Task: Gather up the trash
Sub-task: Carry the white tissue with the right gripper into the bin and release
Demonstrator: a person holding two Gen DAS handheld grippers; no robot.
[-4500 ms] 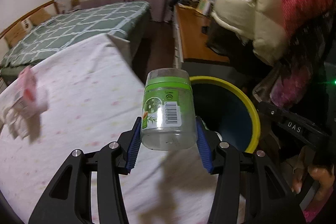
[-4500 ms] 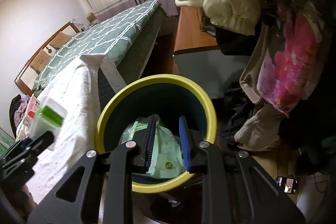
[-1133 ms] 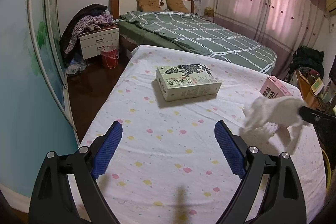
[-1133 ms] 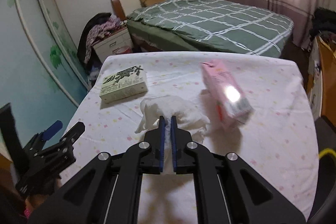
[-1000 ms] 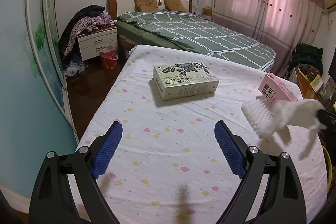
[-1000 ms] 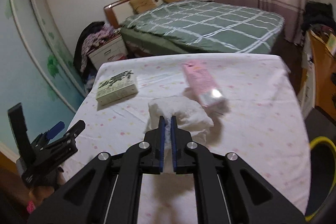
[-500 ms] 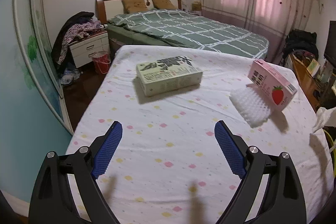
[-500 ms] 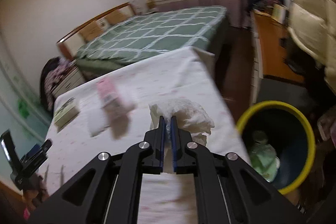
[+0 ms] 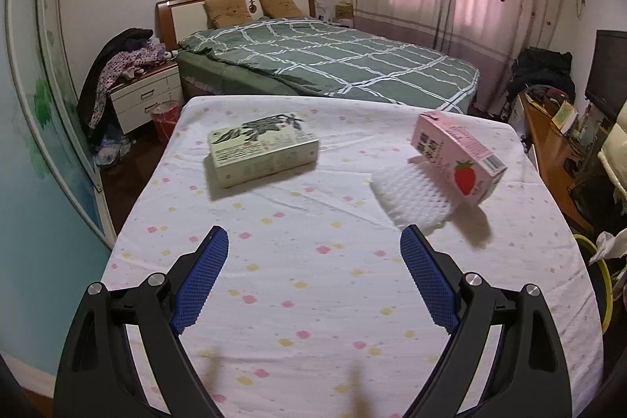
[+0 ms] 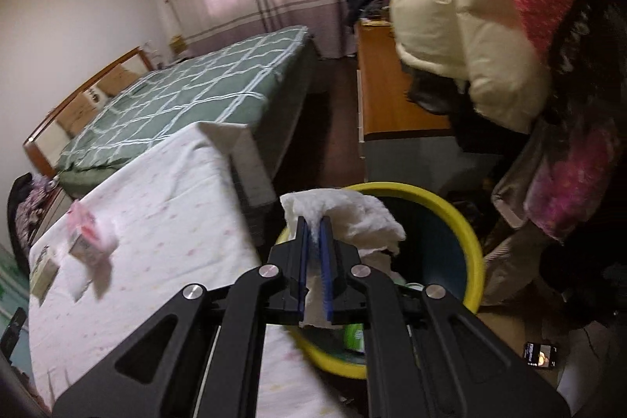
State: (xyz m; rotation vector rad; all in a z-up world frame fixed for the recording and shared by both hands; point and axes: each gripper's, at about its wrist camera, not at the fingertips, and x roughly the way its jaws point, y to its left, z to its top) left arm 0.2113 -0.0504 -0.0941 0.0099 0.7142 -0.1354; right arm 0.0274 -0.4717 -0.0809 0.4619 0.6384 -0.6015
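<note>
Over the yellow-rimmed bin (image 10: 468,234) beside the worktop's end, the right tool (image 10: 312,222) was clenched on a crumpled white tissue (image 10: 352,218), which bulged out past the blue pads above the bin's dark inside. Something green (image 10: 354,337) lay low in the bin. The left tool (image 9: 313,249) hung released above the near edge of the worktop (image 9: 298,222), its blue pads (image 9: 198,275) spread wide with nothing between them. On the spotted cloth, a pale green box (image 9: 262,153) lay flat toward the far left corner. Toward the right edge, a pink carton (image 9: 456,155) printed with a strawberry leaned tilted against a white foam net (image 9: 411,200), touching it. Beyond the far edge of the worktop stood a bed (image 9: 333,61) with a green checked cover. Puffy coats (image 10: 470,26) hung above the bin.
</note>
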